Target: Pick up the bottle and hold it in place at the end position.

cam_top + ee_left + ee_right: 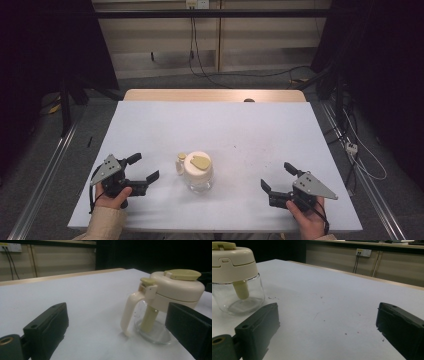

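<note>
A small glass jug (198, 172) with a cream lid, a tan tab on top and a cream handle on its left stands near the table's front middle. In the left gripper view the jug (165, 302) rises ahead to the right, handle toward me. The right gripper view has the jug (235, 277) at far left. My left gripper (142, 167) rests low on the table left of the jug, jaws wide apart and empty. My right gripper (276, 176) sits right of the jug, open too, with nothing between its jaws.
The white tabletop (215, 125) has faint scuff marks right of the jug. A wooden strip (215, 95) edges the far side. Cables (200, 55) hang down the back wall to the floor, and metal rails (45, 165) run along both sides of the table.
</note>
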